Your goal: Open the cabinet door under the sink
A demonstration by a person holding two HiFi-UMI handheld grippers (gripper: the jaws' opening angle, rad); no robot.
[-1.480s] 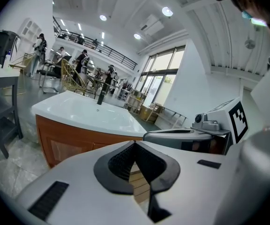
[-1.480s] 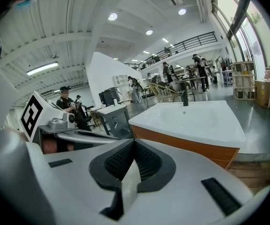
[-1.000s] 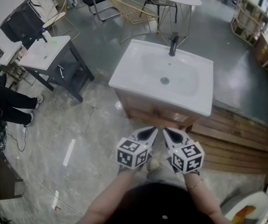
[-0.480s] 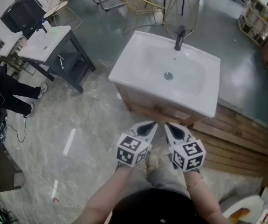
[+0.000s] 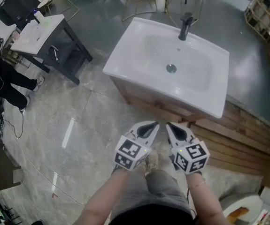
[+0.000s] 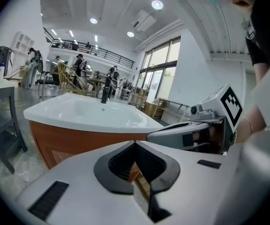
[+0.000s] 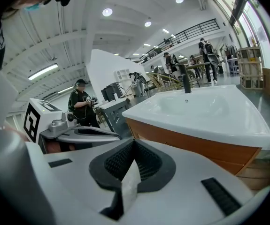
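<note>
Wooden cabinet door (image 5: 146, 103) sits directly beneath the white rectangular ceramic sink (image 5: 125, 74) and looks closed. The white left gripper (image 5: 151, 125) and white right gripper (image 5: 170, 126) hover side by side in front of the sink, apart from the door. Each has its fingers pressed together, holding nothing.
</note>
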